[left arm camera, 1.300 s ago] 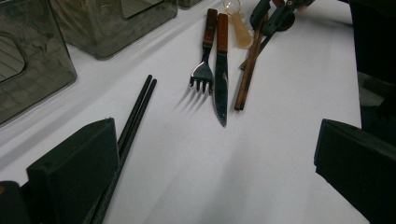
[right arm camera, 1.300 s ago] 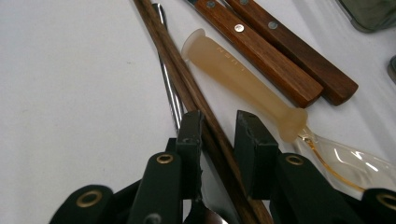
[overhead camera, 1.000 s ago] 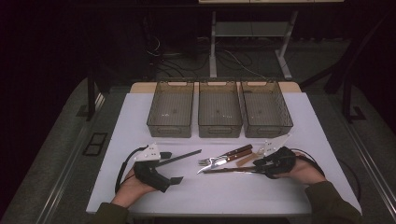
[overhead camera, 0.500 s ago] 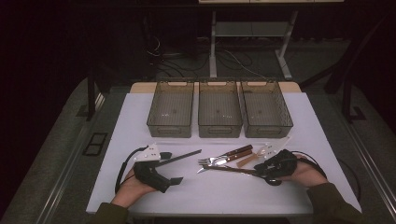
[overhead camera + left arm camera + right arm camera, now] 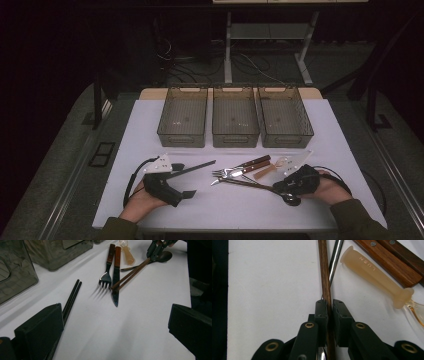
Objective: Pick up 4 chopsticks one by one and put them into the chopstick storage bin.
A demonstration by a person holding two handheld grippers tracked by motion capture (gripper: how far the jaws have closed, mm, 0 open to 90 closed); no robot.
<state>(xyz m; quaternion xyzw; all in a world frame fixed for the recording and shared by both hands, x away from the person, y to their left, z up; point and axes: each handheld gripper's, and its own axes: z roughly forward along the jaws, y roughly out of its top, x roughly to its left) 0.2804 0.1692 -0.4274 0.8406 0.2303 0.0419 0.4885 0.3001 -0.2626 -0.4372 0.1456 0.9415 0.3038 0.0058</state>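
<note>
Right gripper view: right gripper (image 5: 329, 312) has closed since a second ago, jaws now pinching the wooden chopsticks (image 5: 325, 277) near the table's (image 5: 150, 125) front right edge. Grasp looks secured; lift likely next. Left gripper (image 5: 187, 181) rests wide open, empty, beside the black chopsticks (image 5: 71, 300).

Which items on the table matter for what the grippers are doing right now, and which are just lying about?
In play:
- right gripper, shut on brown wooden chopsticks
- left gripper, open beside black chopsticks

Lying about:
- wooden-handled fork
- wooden-handled knife
- translucent amber plastic spoon
- dark metal spoon
- three smoky plastic bins
</note>
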